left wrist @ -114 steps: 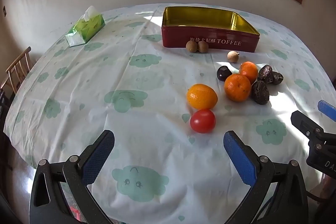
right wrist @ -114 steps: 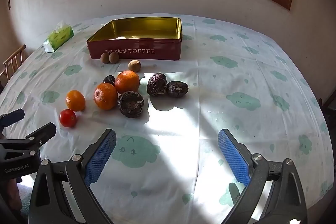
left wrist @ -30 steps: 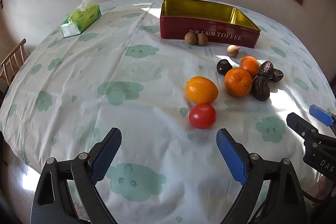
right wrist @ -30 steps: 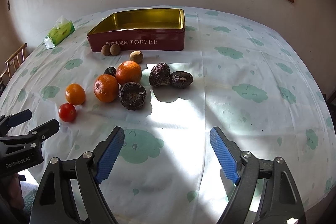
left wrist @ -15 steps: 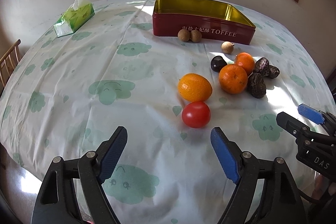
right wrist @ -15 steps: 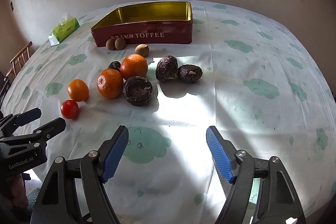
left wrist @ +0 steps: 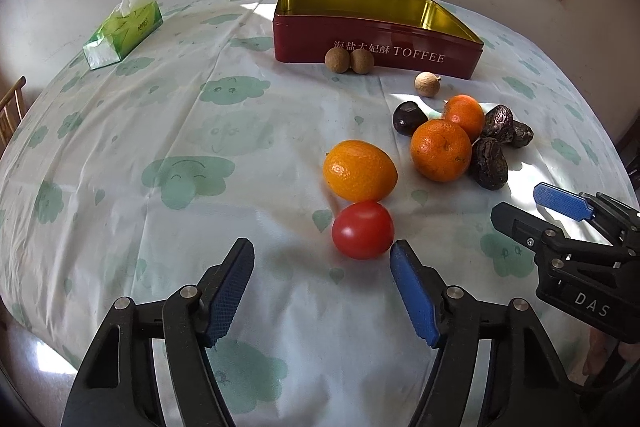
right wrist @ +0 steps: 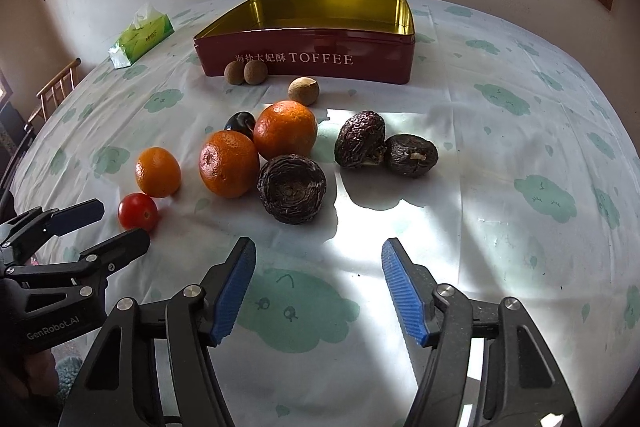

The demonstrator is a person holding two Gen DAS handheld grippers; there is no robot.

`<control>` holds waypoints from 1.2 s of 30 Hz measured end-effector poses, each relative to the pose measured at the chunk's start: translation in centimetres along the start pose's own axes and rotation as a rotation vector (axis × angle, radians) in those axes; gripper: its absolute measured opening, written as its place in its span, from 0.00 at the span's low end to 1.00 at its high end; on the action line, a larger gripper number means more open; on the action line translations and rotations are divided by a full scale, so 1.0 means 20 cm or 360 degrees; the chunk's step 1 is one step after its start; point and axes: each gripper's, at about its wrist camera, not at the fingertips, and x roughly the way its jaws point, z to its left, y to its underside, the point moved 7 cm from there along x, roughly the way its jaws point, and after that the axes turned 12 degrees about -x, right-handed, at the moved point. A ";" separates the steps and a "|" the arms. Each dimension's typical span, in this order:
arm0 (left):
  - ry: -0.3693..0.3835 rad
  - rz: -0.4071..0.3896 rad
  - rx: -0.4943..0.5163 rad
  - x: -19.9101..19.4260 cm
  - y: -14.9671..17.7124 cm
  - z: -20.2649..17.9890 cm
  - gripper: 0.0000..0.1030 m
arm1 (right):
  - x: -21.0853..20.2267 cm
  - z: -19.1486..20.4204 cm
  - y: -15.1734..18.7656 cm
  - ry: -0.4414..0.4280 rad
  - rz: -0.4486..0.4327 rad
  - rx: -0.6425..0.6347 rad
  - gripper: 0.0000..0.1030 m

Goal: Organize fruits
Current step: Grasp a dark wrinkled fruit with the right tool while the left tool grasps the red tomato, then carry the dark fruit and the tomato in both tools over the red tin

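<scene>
The red tin at the far side of the table bears white lettering on its near wall: a row of Chinese characters, then "TOFFEE". Its gold inside looks bare as far as either view reaches. The green tissue pack has small print on its side, too small to read. In the left wrist view the right gripper shows "DAS" on its body, the rest of the word cut off by the frame edge; in the right wrist view the left gripper reads "GenRobot.AI".

The fruit lies loose on the cloud-print tablecloth, in front of the tin and not in it. The red tomato sits just ahead of the left gripper's right blue pad, close to it but not clamped. Touching it from behind is a small orange. Further right are two bigger oranges, a dark round fruit partly hidden behind them, and three wrinkled dark fruits. Two brown round fruits rest against the tin wall, a third apart.

Both grippers' jaws have just been closing, yet stand apart with nothing between them; the right one hangs over bare cloth.

A chair back is cut off at the left.
</scene>
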 end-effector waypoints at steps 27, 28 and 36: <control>0.0168 -0.0008 0.0037 0.02 -0.02 -0.07 0.31 | 0.07 0.04 -0.10 -0.0070 -0.0034 -0.0070 0.33; 0.0160 -0.0012 0.0035 0.02 -0.02 -0.06 0.31 | 0.07 0.05 -0.10 -0.0078 -0.0037 -0.0067 0.32; 0.0145 -0.0042 0.0040 -0.02 -0.03 -0.05 0.31 | 0.03 0.04 -0.06 -0.0105 -0.0044 -0.0034 0.32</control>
